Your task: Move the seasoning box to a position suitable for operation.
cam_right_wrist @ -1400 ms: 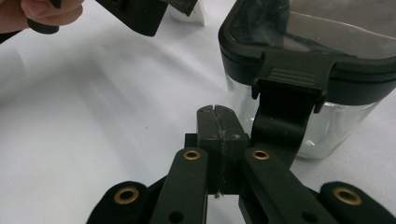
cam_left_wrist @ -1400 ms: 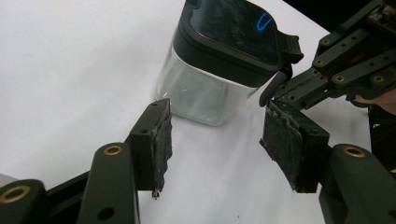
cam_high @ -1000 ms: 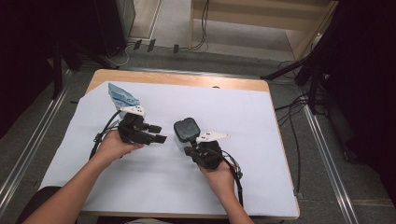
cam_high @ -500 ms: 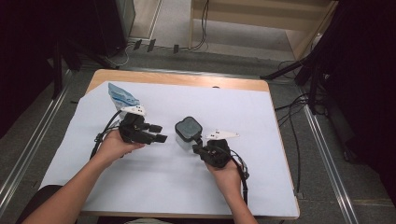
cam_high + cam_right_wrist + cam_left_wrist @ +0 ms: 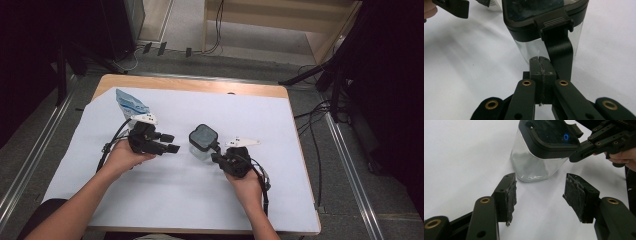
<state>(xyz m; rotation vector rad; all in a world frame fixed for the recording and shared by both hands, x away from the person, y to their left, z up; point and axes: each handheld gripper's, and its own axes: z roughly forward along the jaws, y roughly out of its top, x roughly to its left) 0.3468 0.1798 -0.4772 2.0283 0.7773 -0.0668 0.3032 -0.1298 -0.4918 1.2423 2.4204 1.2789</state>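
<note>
A clear square container [image 5: 202,142] with a black lid [image 5: 549,132] stands on the white sheet mid-table. A black latch flap [image 5: 557,47] hangs down from the lid's edge. My right gripper [image 5: 216,155] is shut with nothing between its pads; its tips [image 5: 540,61] sit right at the container's wall, beside the flap. My left gripper [image 5: 170,142] lies to the container's left, pointing at it. Its jaws [image 5: 539,192] are open and empty, a short way from the glass [image 5: 534,165].
A blue and white packet [image 5: 129,104] lies at the sheet's far left corner, behind my left hand. The white sheet [image 5: 175,200] covers most of the wooden table [image 5: 200,86]. Cables trail from both grippers, and floor rails run along both sides.
My right hand has shifted slightly to the right, staying at the container. The left hand and the container have kept their places.
</note>
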